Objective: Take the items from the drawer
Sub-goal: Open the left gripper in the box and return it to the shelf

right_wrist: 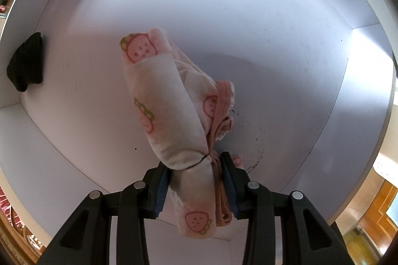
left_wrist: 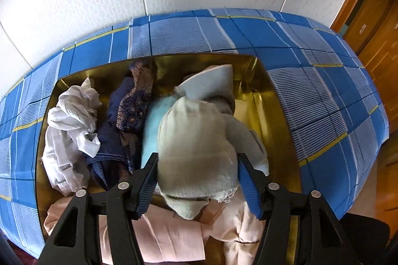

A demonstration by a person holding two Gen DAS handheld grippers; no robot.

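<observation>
My left gripper (left_wrist: 199, 180) hangs over a gold-lined box (left_wrist: 271, 100) on the blue checked bed (left_wrist: 323, 80) — its jaws stand partly open around a grey-beige sock bundle (left_wrist: 196, 140); I cannot tell if the pads press it. White cloth (left_wrist: 72, 120), a navy garment (left_wrist: 112, 140) and pink fabric (left_wrist: 169, 235) crowd the box. My right gripper (right_wrist: 196, 180) is clamped on a rolled strawberry-print cloth (right_wrist: 164, 110) above the white drawer floor (right_wrist: 248, 28) — a black item (right_wrist: 24, 63) lies in the corner.
</observation>
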